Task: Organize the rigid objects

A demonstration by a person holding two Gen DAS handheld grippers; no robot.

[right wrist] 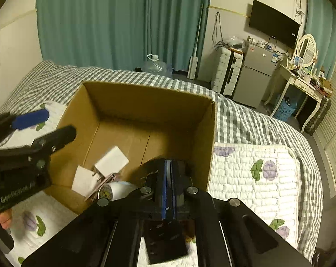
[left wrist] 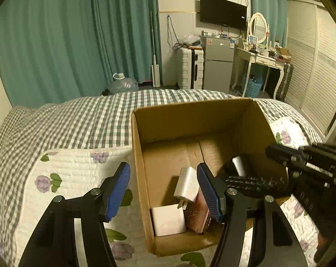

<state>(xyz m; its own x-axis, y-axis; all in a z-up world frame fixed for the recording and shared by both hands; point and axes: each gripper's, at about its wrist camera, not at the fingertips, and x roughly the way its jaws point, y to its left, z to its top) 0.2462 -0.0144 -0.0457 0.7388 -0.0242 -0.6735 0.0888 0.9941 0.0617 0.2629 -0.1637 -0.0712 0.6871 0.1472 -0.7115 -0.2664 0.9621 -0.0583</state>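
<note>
Item: cardboard box (left wrist: 190, 120), open-topped, standing on a quilted bed (left wrist: 74, 169) with a gingham cover; serves as the collecting bin. Contents, ahead of and between the left gripper's fingers: a white charger (left wrist: 187, 185) with its prongs pointing toward the camera, leaning on a pink case (left wrist: 198, 213); a flat white box (left wrist: 168, 220) at the near wall, just below the charger; a white cylindrical object (right wrist: 121, 190), partly hidden, in the right wrist view just left of the right gripper's tips. Left gripper (left wrist: 163, 191): blue pads spread wide, holding nothing, straddling the box's near left wall with one finger outside and one inside. Right gripper (right wrist: 168, 178): pads pressed together on a thin black slab, apparently a remote or keypad (left wrist: 250, 181), which the left wrist view shows lying low inside the right half of the box; a silvery object (left wrist: 240, 166) sits just beyond it, its identity unclear. Step in hand, by judgement: depositing the black item into the box, with the load near or at the floor. Next move likely calls for parting the right pads so the slab settles flat beside the pink case, then lifting straight up clear of the right wall. Whether the slab already rests on the cardboard cannot be told.
</note>
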